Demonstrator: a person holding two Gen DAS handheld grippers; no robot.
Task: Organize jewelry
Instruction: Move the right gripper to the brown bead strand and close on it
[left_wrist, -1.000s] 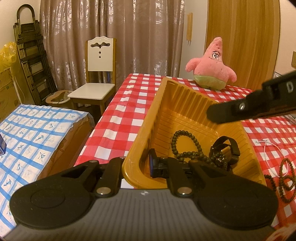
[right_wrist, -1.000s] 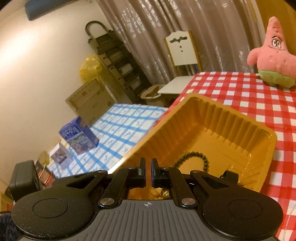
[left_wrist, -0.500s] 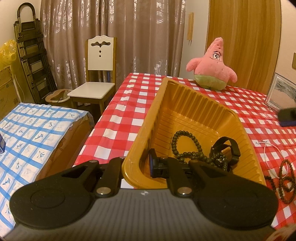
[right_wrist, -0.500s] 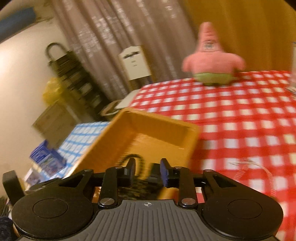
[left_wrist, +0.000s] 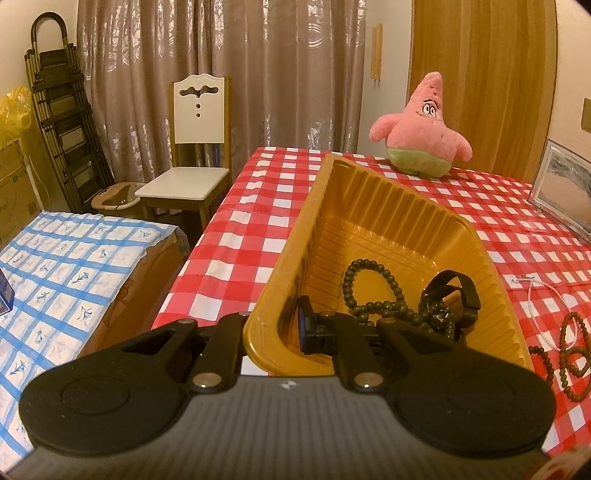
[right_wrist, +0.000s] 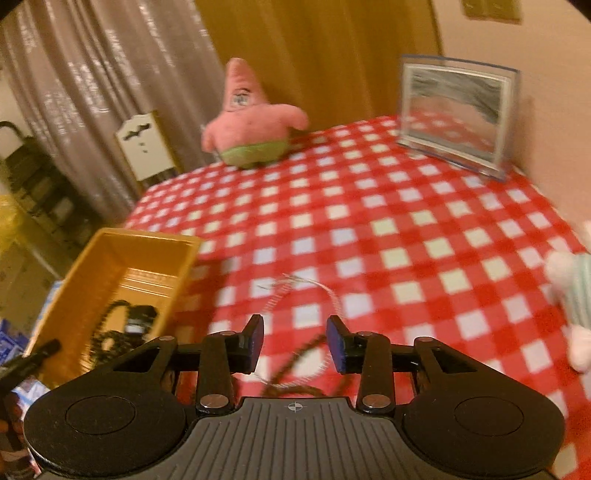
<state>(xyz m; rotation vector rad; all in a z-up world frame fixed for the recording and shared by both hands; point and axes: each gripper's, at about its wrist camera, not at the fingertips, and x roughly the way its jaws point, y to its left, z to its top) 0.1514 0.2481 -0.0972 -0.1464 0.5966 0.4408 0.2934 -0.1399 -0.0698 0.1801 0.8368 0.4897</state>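
Two pieces in tray: bead string (left_wrist: 373, 291) and black watch (left_wrist: 452, 299) are lying inside the yellow tray (left_wrist: 373, 199).
Left gripper (left_wrist: 275, 328): jaws are clamping the tray's near rim.
Right gripper (right_wrist: 295, 343): jaws are standing wide above brown beads (right_wrist: 295, 373) and thin chain (right_wrist: 314, 286) on the checked tablecloth (right_wrist: 406, 229).

Left claw (left_wrist: 275, 328) clamped, right claw (right_wrist: 295, 341) agape

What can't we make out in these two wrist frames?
- Left gripper: left wrist view, outer finger hidden behind the yellow tray wall.
- Brown bead strand: right wrist view, motion-blurred, partly under the right gripper.
- Thin pale necklace: left wrist view, clasp too small.
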